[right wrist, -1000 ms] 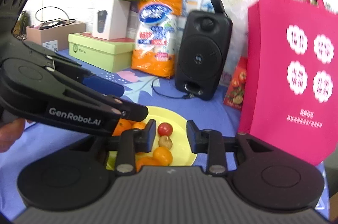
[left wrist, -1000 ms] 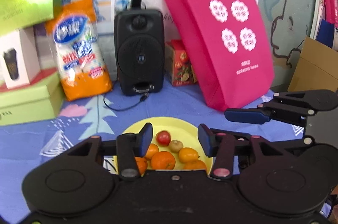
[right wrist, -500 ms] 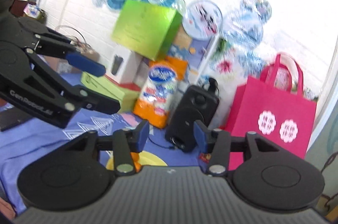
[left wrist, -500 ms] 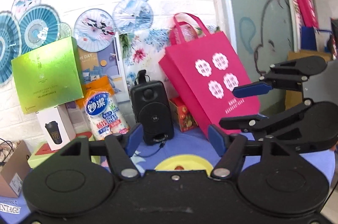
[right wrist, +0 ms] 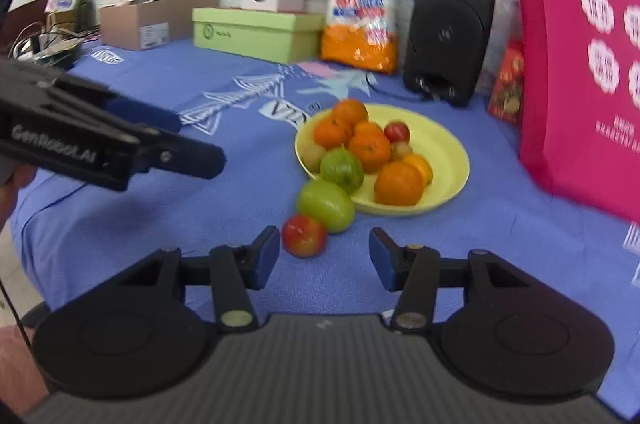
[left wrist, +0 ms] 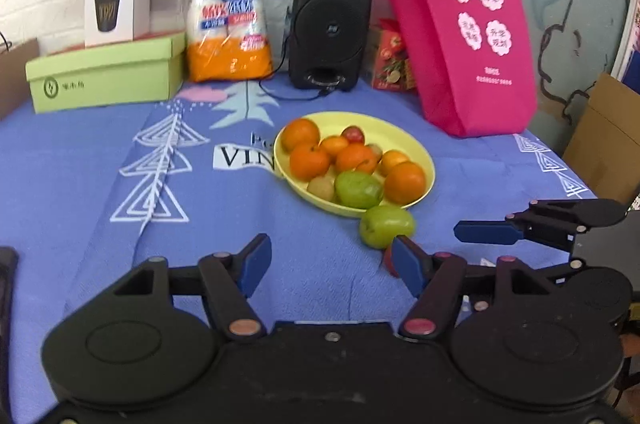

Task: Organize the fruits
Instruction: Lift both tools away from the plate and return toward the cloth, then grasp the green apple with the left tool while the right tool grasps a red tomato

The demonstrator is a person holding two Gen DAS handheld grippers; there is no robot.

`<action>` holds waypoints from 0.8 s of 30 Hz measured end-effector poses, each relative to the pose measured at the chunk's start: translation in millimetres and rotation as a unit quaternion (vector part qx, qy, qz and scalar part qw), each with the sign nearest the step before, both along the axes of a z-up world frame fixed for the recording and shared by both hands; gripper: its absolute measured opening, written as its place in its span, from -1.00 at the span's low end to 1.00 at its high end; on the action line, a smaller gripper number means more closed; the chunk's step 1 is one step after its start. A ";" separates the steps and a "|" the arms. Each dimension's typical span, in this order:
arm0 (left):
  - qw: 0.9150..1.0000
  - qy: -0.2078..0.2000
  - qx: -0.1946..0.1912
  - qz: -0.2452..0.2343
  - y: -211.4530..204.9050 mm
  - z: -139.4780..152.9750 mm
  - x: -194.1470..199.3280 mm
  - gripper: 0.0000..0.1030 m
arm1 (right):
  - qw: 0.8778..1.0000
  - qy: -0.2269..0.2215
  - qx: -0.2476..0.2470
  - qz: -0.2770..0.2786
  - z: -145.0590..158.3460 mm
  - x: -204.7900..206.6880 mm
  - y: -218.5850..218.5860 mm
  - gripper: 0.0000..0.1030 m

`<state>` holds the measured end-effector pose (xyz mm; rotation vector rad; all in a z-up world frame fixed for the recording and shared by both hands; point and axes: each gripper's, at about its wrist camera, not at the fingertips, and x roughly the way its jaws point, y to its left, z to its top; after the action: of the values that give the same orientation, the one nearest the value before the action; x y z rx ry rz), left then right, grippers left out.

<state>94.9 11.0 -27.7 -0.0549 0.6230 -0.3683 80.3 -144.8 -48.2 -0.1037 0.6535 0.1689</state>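
Note:
A yellow plate (left wrist: pixel 404 137) (right wrist: pixel 444 139) on the blue cloth holds several oranges, a green apple (left wrist: pixel 357 188) (right wrist: pixel 341 164) and small red and brown fruits. A second green apple (left wrist: pixel 386 226) (right wrist: pixel 326 204) lies on the cloth at the plate's near rim. A red apple (right wrist: pixel 304 235) lies just in front of it, mostly hidden behind my left finger in the left wrist view. My left gripper (left wrist: pixel 332 264) is open and empty, short of the fruit. My right gripper (right wrist: pixel 324 254) is open and empty, with the red apple just ahead of its left finger.
A pink tote bag (left wrist: pixel 460 23) stands right of the plate. A black speaker (left wrist: pixel 330 19), an orange snack bag (left wrist: pixel 228 11) and a green box (left wrist: pixel 104 73) line the back. A cardboard box (right wrist: pixel 156 19) and cables lie far left.
Both grippers tilted up toward the wall half a second ago and have come back down, farther from the plate. Both sets of jaws now stand wider. Two apples now show on the cloth.

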 end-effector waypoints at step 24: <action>0.998 0.027 -0.015 -0.048 -59.9 -41.2 56.1 0.40 | 1.000 0.023 -0.004 -0.020 -22.5 11.8 -35.5 -0.41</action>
<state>151.0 -49.0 -68.9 -0.0641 0.6756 -0.4713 92.1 -180.4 -70.7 -0.0939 0.7015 0.1313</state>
